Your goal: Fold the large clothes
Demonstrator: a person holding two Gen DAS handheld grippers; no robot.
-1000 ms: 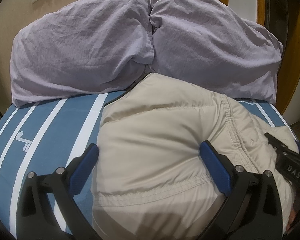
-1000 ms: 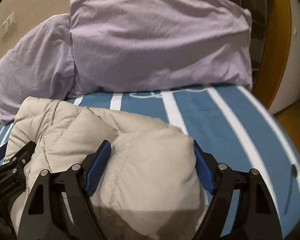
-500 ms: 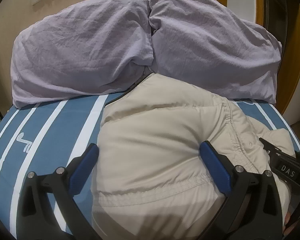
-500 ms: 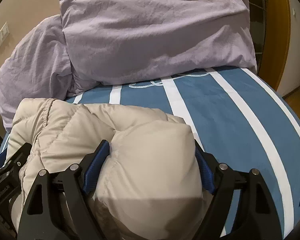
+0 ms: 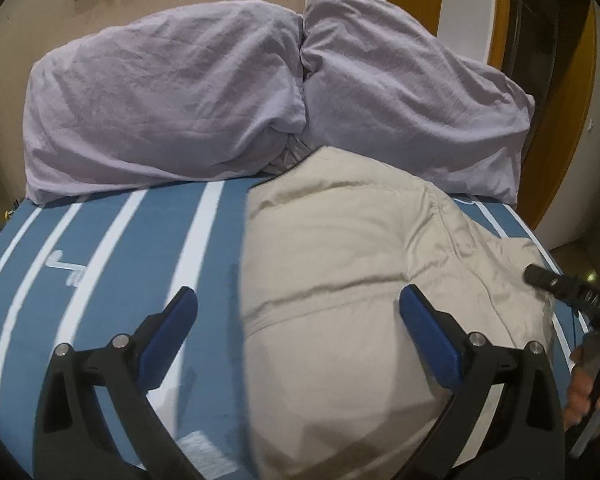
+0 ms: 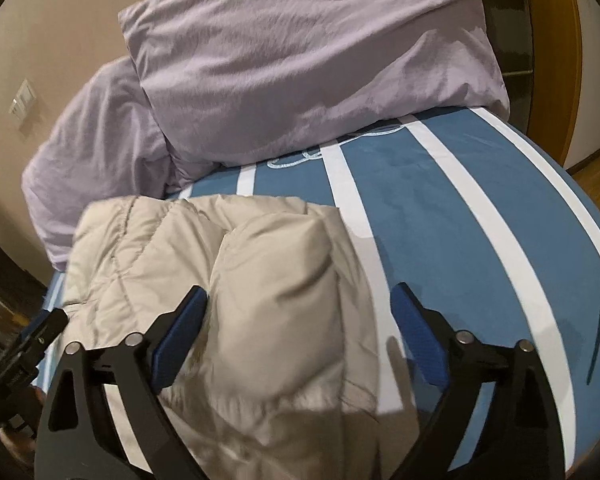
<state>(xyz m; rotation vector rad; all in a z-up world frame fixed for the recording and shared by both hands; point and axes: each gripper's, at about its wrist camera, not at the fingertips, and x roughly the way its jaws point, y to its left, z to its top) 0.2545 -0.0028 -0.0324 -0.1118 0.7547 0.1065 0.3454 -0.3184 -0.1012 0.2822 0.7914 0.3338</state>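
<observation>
A beige puffy jacket (image 5: pixel 340 264) lies folded into a thick bundle on the blue bed with white stripes (image 5: pixel 112 256). It also shows in the right wrist view (image 6: pixel 268 276). My left gripper (image 5: pixel 298 320) is open and empty, hovering over the jacket's left edge. My right gripper (image 6: pixel 300 320) is open and empty, above the jacket's right part. The right gripper's tip (image 5: pixel 556 284) shows at the right edge of the left wrist view, and the left gripper's tip (image 6: pixel 40 336) shows at the left edge of the right wrist view.
Two lilac pillows (image 5: pixel 164 104) (image 6: pixel 308 52) lean against the beige wall at the head of the bed. A wooden door frame (image 5: pixel 576 92) stands at the right. The bed's right edge (image 6: pixel 560 168) drops to a wooden floor.
Both grippers have pulled back and risen from the jacket. More of the striped bed shows around the bundle, and the right view has tilted to the left.
</observation>
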